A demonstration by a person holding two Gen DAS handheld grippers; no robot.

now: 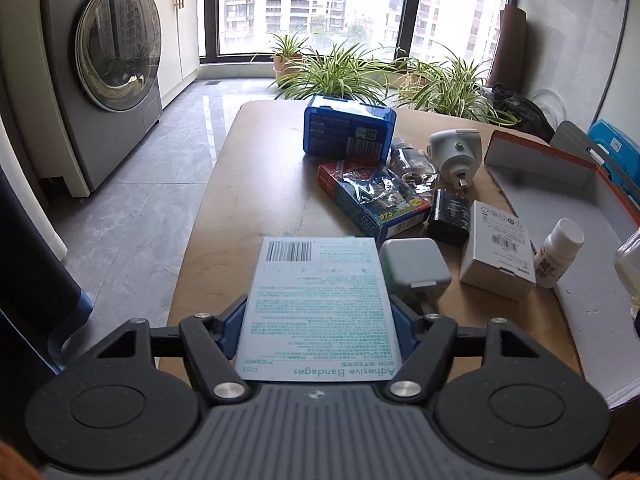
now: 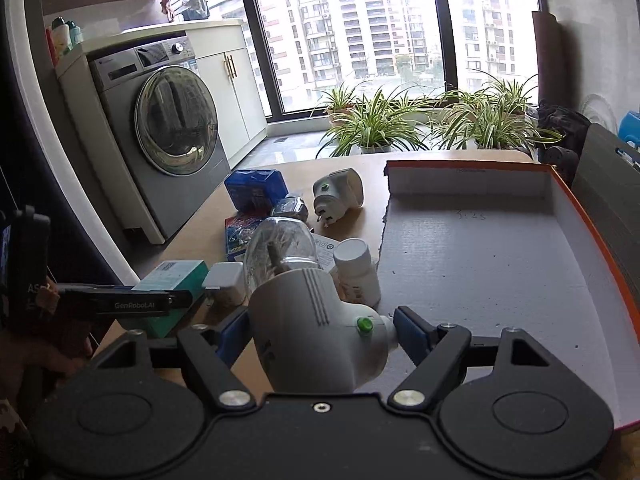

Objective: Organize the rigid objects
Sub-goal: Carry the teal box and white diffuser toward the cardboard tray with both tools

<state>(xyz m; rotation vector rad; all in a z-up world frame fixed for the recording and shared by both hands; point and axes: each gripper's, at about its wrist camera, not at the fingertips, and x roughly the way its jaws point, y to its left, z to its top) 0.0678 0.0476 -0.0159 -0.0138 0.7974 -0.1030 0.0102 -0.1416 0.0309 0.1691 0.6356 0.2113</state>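
My left gripper (image 1: 318, 326) is shut on a pale blue adhesive bandage box (image 1: 318, 304), held over the near end of the wooden table (image 1: 256, 168). In the right wrist view the same box (image 2: 172, 280) shows at the left with the left gripper (image 2: 136, 300) on it. My right gripper (image 2: 320, 334) is shut on a white plug-in device with a green button and a clear bottle (image 2: 316, 320), at the left edge of the open cardboard box (image 2: 480, 264). The cardboard box also shows in the left wrist view (image 1: 580, 216).
On the table lie a blue case (image 1: 348, 128), a red-blue card box (image 1: 372, 200), a second white plug-in device (image 1: 454, 152), a black adapter (image 1: 450, 216), a white carton (image 1: 498, 248), a grey charger (image 1: 414, 268) and a white pill bottle (image 1: 558, 252). Washing machine (image 1: 100, 64) and plants (image 1: 360, 72) stand beyond.
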